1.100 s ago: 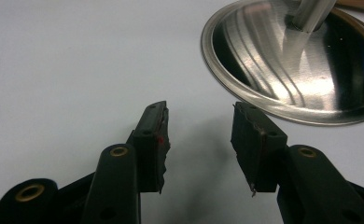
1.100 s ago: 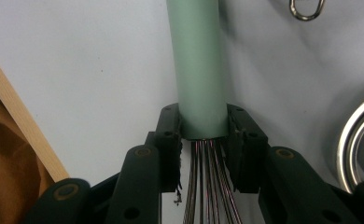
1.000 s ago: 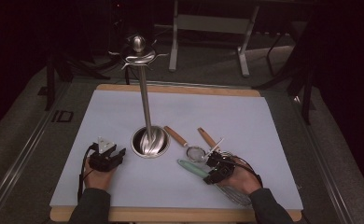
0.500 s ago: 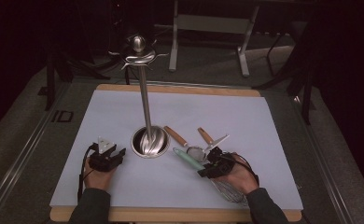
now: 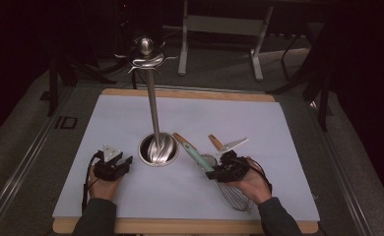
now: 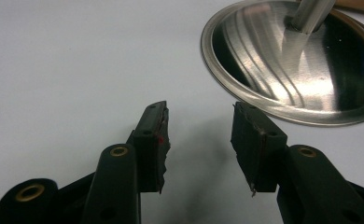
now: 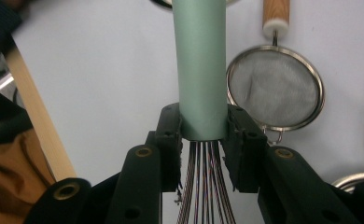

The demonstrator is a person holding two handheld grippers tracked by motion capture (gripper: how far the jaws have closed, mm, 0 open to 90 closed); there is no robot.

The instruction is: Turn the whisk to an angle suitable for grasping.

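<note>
Right claw clamps the whisk by its smooth mint-green cylindrical handle, wire loops trailing beneath, above the worktop. Right gripper view reveals a round mesh strainer. Left claw is released beside the polished steel stand base.

Whisk lifted off desk at lower right of frame, green handle now tilted toward upper left; right gripper raised with it.
</note>
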